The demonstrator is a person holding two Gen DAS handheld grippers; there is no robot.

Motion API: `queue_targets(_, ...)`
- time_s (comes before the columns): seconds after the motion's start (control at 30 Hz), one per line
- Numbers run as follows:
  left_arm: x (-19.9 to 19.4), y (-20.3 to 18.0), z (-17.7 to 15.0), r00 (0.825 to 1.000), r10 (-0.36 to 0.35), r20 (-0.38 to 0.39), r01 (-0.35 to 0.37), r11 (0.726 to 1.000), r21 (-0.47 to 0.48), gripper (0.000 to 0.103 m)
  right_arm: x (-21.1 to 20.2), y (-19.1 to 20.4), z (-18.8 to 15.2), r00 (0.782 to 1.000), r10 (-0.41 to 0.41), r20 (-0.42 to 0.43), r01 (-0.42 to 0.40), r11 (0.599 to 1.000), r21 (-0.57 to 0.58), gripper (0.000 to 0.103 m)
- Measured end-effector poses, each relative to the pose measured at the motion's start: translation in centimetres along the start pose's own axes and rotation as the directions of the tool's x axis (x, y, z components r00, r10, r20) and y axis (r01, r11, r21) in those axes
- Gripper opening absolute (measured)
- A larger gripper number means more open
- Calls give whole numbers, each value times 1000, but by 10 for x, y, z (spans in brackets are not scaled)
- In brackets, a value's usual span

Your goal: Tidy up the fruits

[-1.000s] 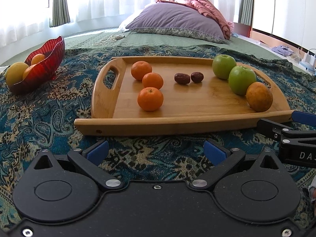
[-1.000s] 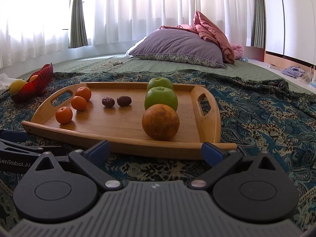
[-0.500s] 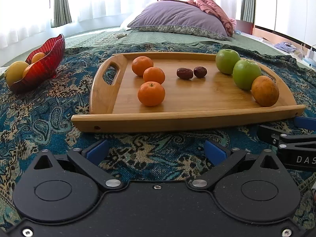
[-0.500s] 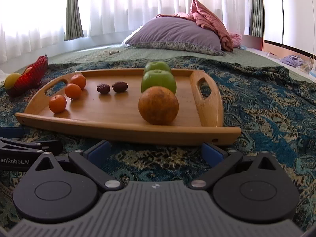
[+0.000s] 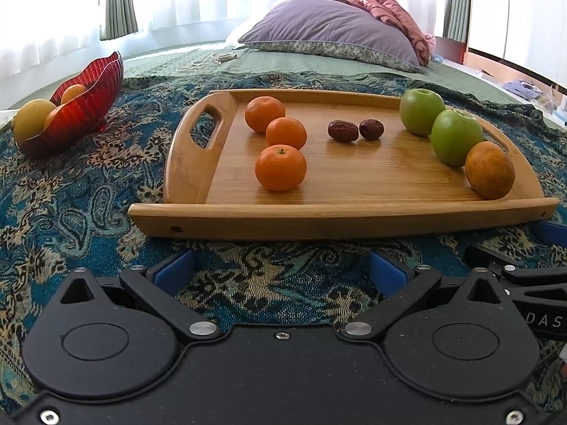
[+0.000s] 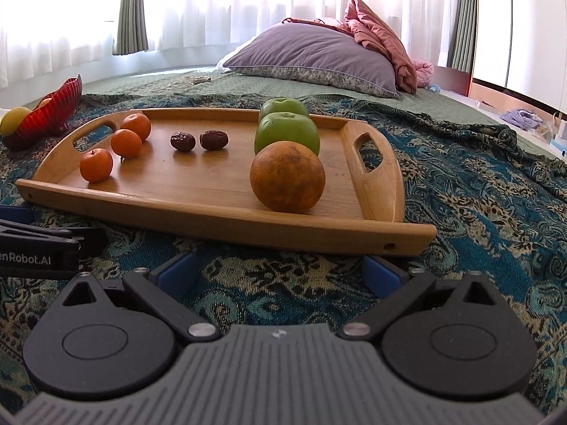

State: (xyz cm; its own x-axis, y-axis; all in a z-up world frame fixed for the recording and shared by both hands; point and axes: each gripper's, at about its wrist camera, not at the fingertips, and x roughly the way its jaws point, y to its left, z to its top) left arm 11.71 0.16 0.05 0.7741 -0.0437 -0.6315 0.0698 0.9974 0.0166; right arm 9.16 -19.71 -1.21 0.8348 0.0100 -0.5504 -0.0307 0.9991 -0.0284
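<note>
A wooden tray [image 5: 336,219] [image 6: 212,212] lies on the patterned cloth. On it are three mandarins [image 5: 280,167] [image 6: 95,164] at the left, two dark dates [image 5: 342,131] [image 6: 182,141] in the middle, and two green apples [image 5: 456,137] [image 6: 286,134] with a large orange [image 5: 489,170] [image 6: 287,181] at the right. My left gripper [image 5: 281,271] is open and empty, just in front of the tray's near edge. My right gripper [image 6: 280,271] is open and empty, also in front of the tray.
A red glass bowl [image 5: 85,109] [image 6: 49,117] with yellow and orange fruit stands at the far left on the cloth. A purple pillow [image 5: 333,35] and a pink blanket lie at the back. Each gripper shows at the edge of the other's view.
Both grippers have risen and tilted a little, so the tray sits lower in both views. No fruit has moved.
</note>
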Motion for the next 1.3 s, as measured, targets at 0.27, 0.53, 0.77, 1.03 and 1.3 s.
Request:
queue_targets(0.27,1,0,-1,1000,-2,0,2,1000,-2,103,0,0,0,1000,-1,-1,1,1000,-1,103)
queue_targets(0.53,2,0,0,1000,3,-3,-3,1000,5,103,0,0,0,1000,-1,0,1,1000,-1,103)
queue_targets(0.77,1,-2,-1,1000,2,-2,-2,1000,3,103,-1,0,0,1000,-3,0,3,1000,-2,103)
queue_targets(1.03,1,-1,-1,1000,3,-2,-3,1000,4,103,-1,0,0,1000,-4,0,4,1000,-3,103)
queue_targets(1.3,1,-1,-1,1000,3,-1,-3,1000,4,103,-1,0,0,1000,-4,0,4,1000,-3,103)
